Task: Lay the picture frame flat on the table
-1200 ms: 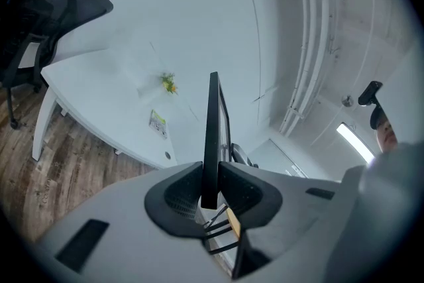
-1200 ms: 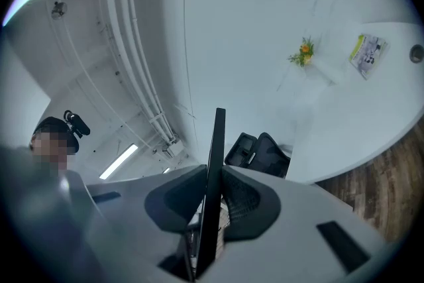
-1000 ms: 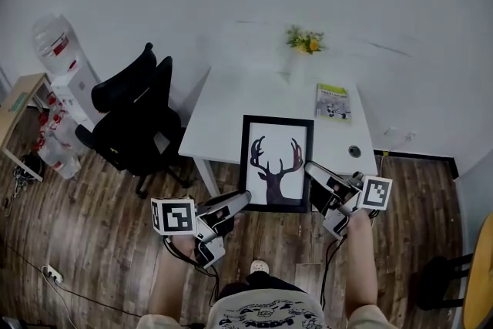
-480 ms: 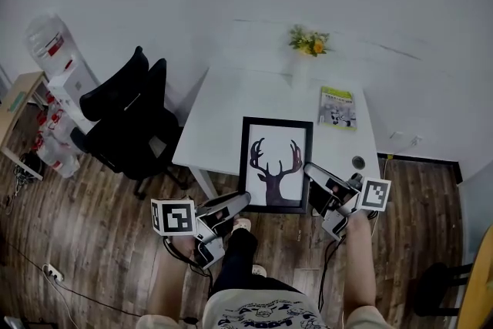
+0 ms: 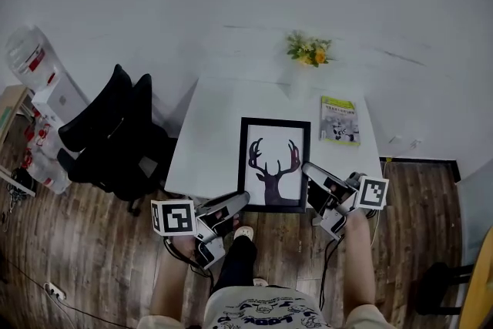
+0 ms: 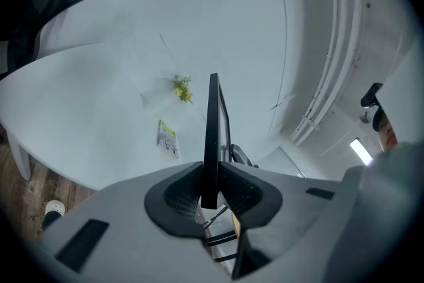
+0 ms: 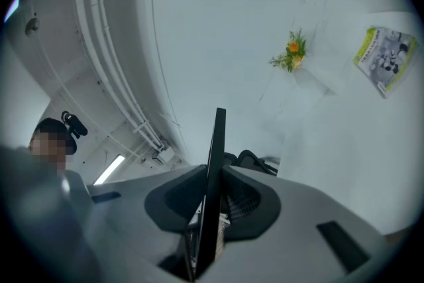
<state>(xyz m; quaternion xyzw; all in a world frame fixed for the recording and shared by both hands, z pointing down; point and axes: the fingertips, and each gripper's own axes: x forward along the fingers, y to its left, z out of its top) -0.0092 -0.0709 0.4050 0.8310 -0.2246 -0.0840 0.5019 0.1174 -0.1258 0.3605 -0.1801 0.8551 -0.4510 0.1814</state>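
The black picture frame (image 5: pixel 275 164) with a deer print faces up, held over the near edge of the white table (image 5: pixel 216 135). My left gripper (image 5: pixel 240 200) is shut on its lower left corner, and my right gripper (image 5: pixel 308 172) is shut on its lower right edge. In the left gripper view the frame (image 6: pixel 212 129) runs edge-on between the pads of the left gripper (image 6: pixel 211 172). The right gripper view shows the same: the frame (image 7: pixel 215 169) is clamped in the right gripper (image 7: pixel 213 175). Whether the frame touches the tabletop I cannot tell.
A green booklet (image 5: pixel 340 120) lies at the table's right side and a small vase of flowers (image 5: pixel 309 50) stands at its far edge. A black office chair (image 5: pixel 108 135) is left of the table, with a water dispenser (image 5: pixel 38 73) beyond it. Below is wooden floor.
The person has stepped toward the table; a leg now shows below the frame. The frame reaches a little further over the tabletop. Both grips are unchanged.
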